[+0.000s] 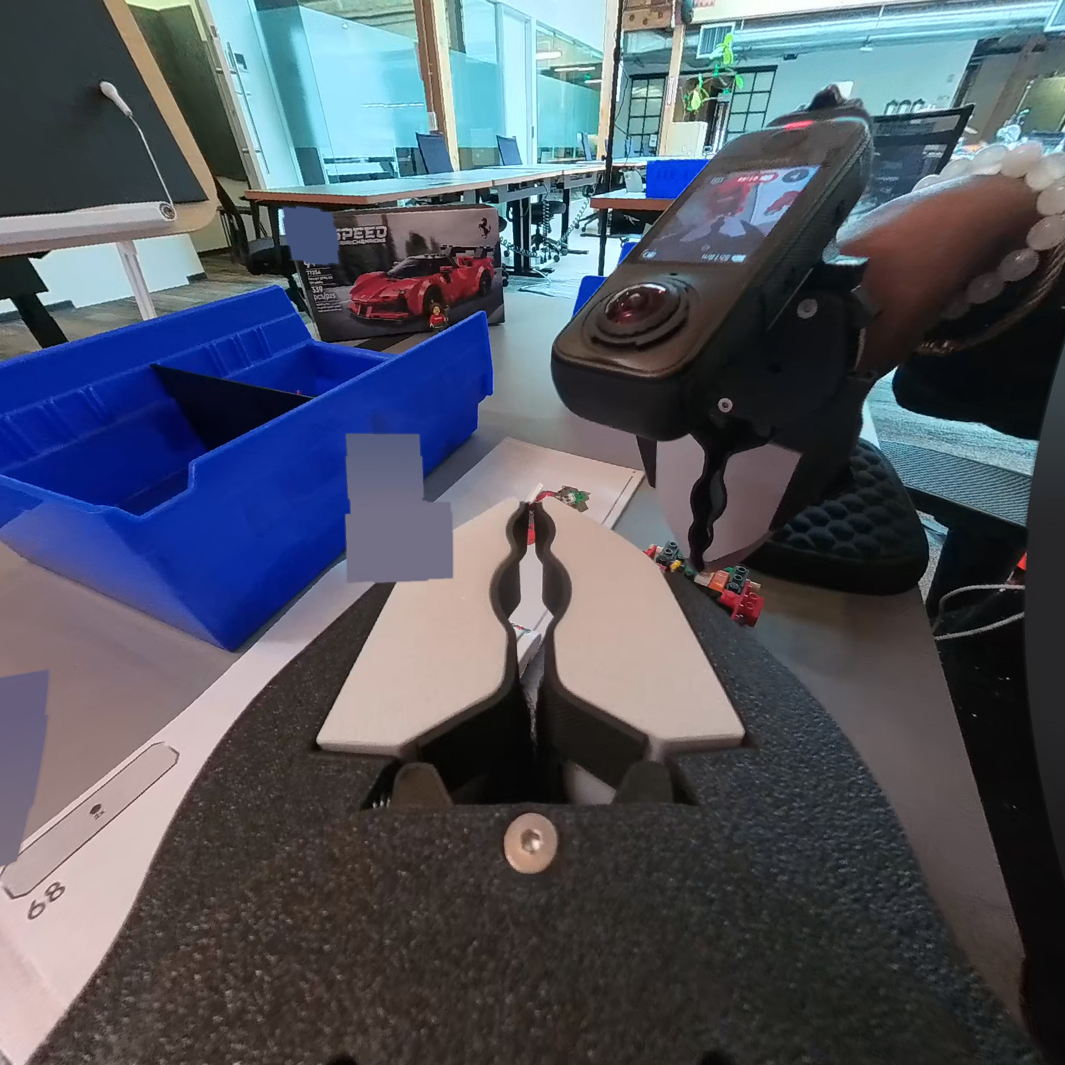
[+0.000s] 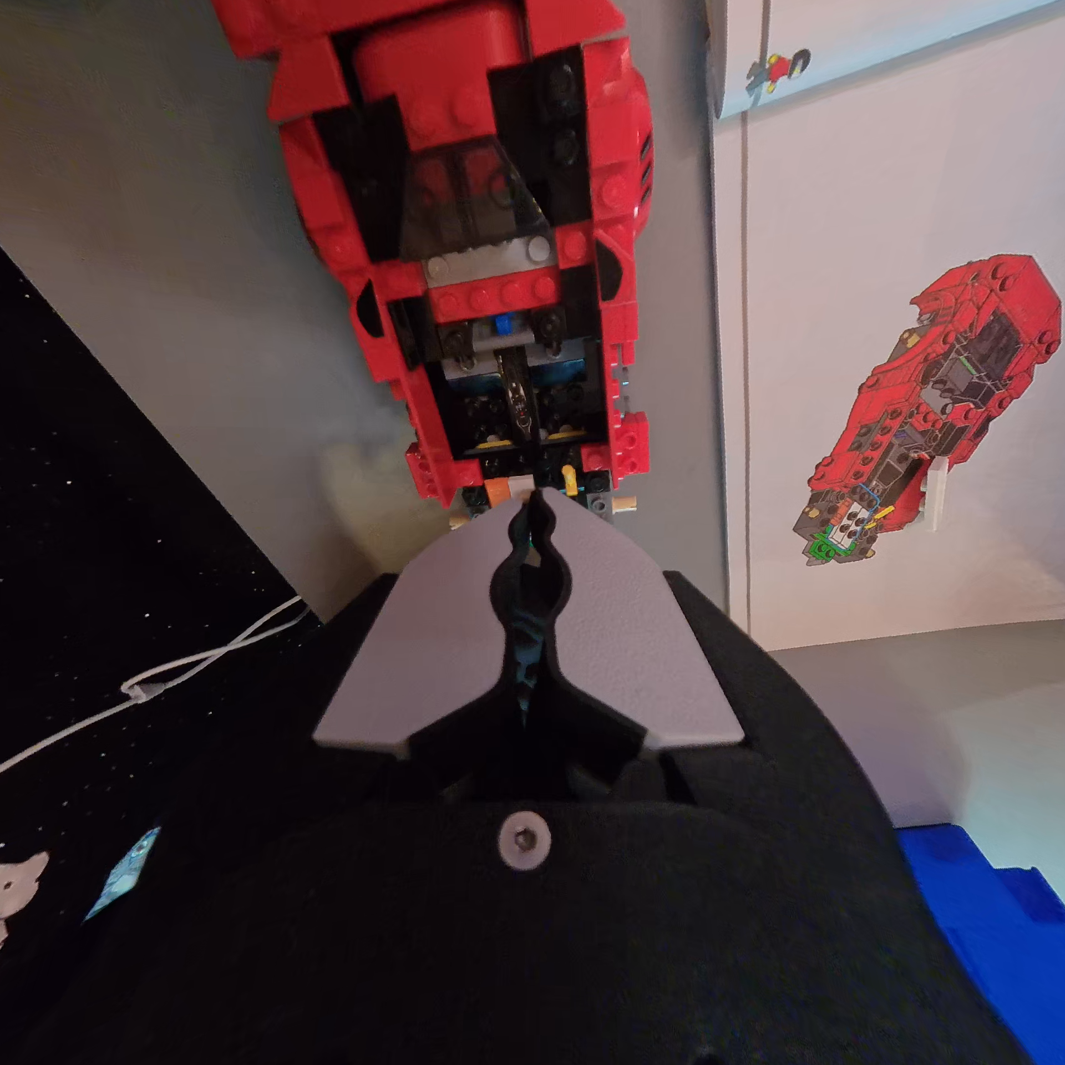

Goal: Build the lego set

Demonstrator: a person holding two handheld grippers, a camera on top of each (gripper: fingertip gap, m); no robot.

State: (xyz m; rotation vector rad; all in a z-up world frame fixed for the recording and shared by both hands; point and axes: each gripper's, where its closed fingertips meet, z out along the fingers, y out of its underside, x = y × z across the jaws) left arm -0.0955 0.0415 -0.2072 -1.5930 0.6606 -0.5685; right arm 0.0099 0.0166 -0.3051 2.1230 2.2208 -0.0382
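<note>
In the left wrist view, the left gripper [image 1: 533, 510] hung over the white instruction booklet [image 1: 605, 484] with its grey fingers nearly together, gripping nothing clearly visible. A blue plastic bin [image 1: 230, 461] sat to its left, the printed set box [image 1: 403, 271] behind. The right gripper [image 1: 706, 562] pointed down at the partly built red brick car [image 1: 720, 582].

In the right wrist view, its closed tips [image 2: 533, 501] touched the car's [image 2: 490, 259] near end on the grey table [image 2: 173, 288]; whether they pinched a piece was unclear
</note>
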